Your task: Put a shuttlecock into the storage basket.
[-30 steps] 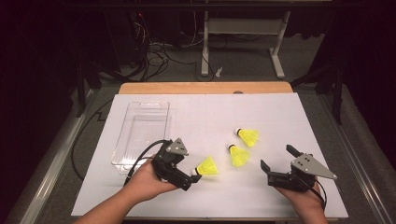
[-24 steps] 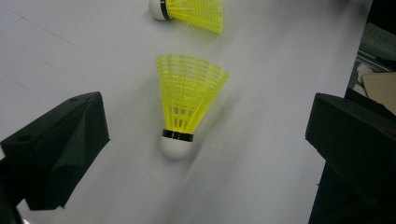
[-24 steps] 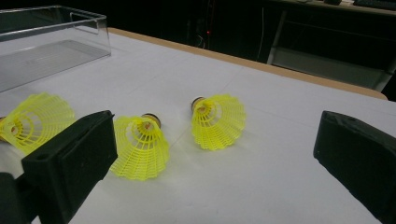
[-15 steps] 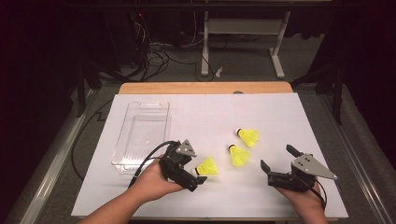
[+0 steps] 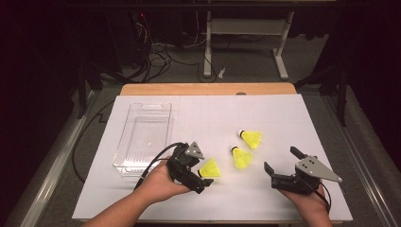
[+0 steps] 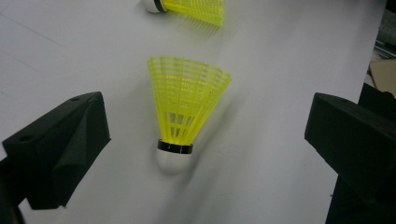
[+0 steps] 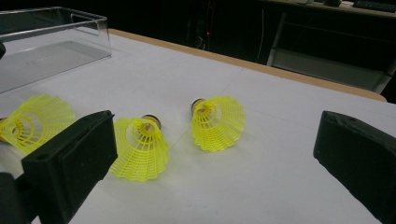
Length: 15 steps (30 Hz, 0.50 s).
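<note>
Since a moment ago, the left tongs (image 5: 201, 176) have slid closer to the nearest shuttlecock (image 6: 184, 112), which lies on its side on the white bench (image 5: 283, 113). Their jaws are wide apart with it between them — ready to pinch, I think. The right tongs (image 5: 281, 166) wait, open too, holding nothing. A clear box (image 5: 144, 137) sits near — maybe for the shuttlecocks.

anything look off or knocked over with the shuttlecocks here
Nothing stands out. All three yellow shuttlecocks lie on their sides on the white table cover, intact; the clear tray sits square.
</note>
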### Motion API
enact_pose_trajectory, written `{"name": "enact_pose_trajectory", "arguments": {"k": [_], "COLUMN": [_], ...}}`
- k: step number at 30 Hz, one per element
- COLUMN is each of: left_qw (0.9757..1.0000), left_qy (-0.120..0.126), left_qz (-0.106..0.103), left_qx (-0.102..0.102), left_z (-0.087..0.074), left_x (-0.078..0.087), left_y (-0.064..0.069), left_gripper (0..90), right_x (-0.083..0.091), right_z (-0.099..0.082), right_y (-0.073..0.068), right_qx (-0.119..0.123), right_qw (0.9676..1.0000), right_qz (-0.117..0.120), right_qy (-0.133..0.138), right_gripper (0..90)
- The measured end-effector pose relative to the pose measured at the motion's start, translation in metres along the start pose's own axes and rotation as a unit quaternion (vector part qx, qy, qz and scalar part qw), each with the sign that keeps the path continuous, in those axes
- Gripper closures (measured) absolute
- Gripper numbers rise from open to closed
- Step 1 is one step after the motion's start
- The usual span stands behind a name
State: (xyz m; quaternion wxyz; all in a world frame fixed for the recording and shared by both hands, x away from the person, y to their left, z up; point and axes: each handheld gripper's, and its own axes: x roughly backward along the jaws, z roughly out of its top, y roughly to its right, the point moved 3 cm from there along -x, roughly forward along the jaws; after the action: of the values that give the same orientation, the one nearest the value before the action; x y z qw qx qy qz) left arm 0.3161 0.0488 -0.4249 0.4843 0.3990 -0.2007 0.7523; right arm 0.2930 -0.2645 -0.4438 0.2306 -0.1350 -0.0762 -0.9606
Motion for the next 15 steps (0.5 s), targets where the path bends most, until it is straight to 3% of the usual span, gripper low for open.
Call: {"name": "enact_pose_trajectory", "arguments": {"k": [8,15], "left_qw": [0.9998,0.9999], "left_qy": [-0.014,-0.014], "left_qz": [-0.001,0.001], "left_qx": [-0.011,-0.007], "left_z": [0.004,0.007], "left_x": [-0.012,-0.020], "left_y": [0.002,-0.002], "left_gripper": [2.7,6.1], "right_x": [0.000,0.000], "right_z": [0.000,0.000], "right_y": [0.000,0.000], "right_qx": [0.000,0.000], "right_qw": [1.0000,1.0000], "right_qz": [0.000,0.001], "right_qy": [0.000,0.000], "right_gripper": [0.0,0.0]}}
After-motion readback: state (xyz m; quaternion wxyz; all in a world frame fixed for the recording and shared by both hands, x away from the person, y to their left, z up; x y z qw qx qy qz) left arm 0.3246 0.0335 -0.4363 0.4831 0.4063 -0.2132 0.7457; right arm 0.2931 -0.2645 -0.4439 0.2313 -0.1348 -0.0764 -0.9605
